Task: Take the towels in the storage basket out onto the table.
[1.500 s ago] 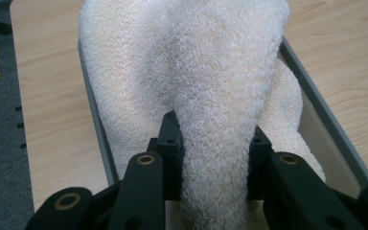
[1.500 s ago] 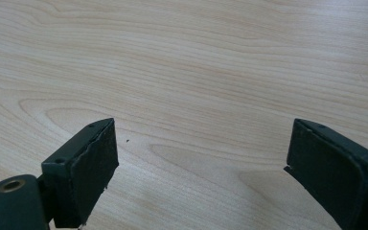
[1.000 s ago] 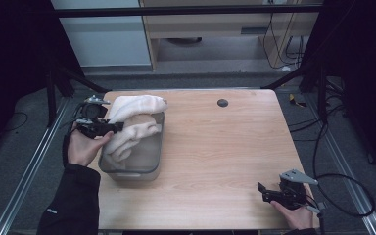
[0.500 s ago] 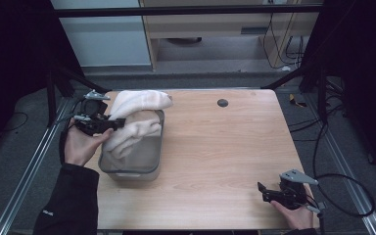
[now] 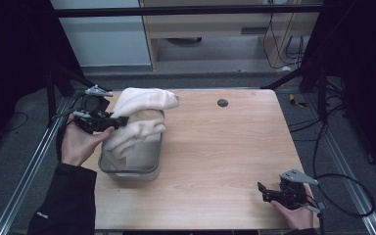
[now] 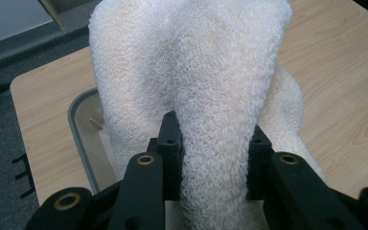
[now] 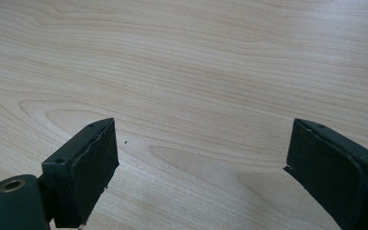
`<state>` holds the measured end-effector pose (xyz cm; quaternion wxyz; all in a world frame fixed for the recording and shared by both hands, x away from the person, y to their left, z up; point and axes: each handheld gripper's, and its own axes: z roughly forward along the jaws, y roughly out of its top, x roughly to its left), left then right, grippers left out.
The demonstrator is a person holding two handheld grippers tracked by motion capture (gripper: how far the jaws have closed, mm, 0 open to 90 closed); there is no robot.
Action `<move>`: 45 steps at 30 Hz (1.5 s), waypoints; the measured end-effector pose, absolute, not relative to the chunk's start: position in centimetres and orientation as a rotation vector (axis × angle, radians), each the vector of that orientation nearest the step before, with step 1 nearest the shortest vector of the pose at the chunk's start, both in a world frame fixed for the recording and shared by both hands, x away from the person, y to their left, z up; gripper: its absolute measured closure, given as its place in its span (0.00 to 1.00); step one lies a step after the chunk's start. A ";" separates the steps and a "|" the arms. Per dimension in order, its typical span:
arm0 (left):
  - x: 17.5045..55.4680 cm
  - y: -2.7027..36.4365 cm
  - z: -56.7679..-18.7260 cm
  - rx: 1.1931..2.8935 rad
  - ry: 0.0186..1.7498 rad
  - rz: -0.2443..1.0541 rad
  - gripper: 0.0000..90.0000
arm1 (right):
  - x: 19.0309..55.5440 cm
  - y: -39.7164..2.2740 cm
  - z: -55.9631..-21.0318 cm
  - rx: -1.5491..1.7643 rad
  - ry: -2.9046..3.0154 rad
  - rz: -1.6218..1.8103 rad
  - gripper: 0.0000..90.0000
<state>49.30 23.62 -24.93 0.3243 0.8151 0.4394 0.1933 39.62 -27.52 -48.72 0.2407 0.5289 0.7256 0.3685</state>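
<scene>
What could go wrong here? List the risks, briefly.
1. The left gripper pinches only a fold of the towel; the rest drapes over the tub rim and may snag and drag it.
2. The thick fold could slip out.
3. The right gripper is open and far off, so nothing steadies the tub.

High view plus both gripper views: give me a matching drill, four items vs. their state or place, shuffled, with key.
Column one:
1. left gripper
2. right gripper
3. white towel
4. clear plastic bin

Column two:
A. jaws wide apart over bare wood, holding nothing
B. sits on the table's left side, partly covered
C. clamped on a fold of terry cloth
D. draped over the bin's rim, one end pinched and lifted

Pairs: 1-C, 2-A, 3-D, 4-B
</scene>
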 end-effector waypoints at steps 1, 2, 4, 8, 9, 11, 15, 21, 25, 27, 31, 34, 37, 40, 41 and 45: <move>49.2 23.5 -24.8 2.141 1.145 0.506 0.76 | 39.6 -27.5 -48.7 1.448 1.984 1.008 0.12; 49.1 23.1 -24.6 2.146 1.132 0.504 0.76 | 39.6 -27.5 -48.7 1.448 1.983 1.008 0.12; 49.0 23.0 -24.5 2.148 1.126 0.503 0.76 | 39.6 -27.5 -48.7 1.451 1.982 1.006 0.12; 48.8 22.3 -24.2 2.161 1.108 0.493 0.76 | 39.5 -27.5 -48.6 1.463 1.979 1.019 0.12; 48.8 22.1 -24.1 2.162 1.103 0.494 0.76 | 39.5 -27.5 -48.6 1.463 1.979 1.019 0.12; 48.7 21.8 -23.9 2.164 1.093 0.496 0.76 | 39.5 -27.5 -48.6 1.461 1.979 1.020 0.12; 48.5 21.1 -23.5 2.179 1.078 0.500 0.76 | 39.5 -27.5 -48.6 1.457 1.980 1.019 0.12; 48.3 19.9 -23.0 2.202 1.040 0.491 0.76 | 39.5 -27.6 -48.6 1.454 1.979 1.023 0.12; 48.2 19.3 -22.9 2.212 1.026 0.491 0.76 | 39.5 -27.6 -48.6 1.452 1.980 1.023 0.12; 48.2 18.7 -23.0 2.225 1.012 0.487 0.76 | 39.5 -27.6 -48.6 1.450 1.979 1.023 0.12; 48.2 18.1 -23.0 2.230 1.002 0.479 0.76 | 39.5 -27.6 -48.6 1.443 1.980 1.021 0.13; 48.3 17.7 -22.9 2.236 0.996 0.478 0.76 | 39.5 -27.6 -48.6 1.443 1.980 1.022 0.13; 48.3 17.1 -23.0 2.244 0.985 0.470 0.76 | 39.5 -27.6 -48.6 1.442 1.979 1.024 0.13; 48.4 16.2 -23.1 2.264 0.965 0.463 0.76 | 39.5 -27.7 -48.6 1.435 1.976 1.023 0.13; 48.4 16.0 -23.1 2.261 0.962 0.461 0.76 | 39.5 -27.7 -48.6 1.433 1.975 1.024 0.13; 48.4 14.6 -23.1 2.287 0.928 0.452 0.76 | 39.5 -27.7 -48.5 1.437 1.976 1.030 0.13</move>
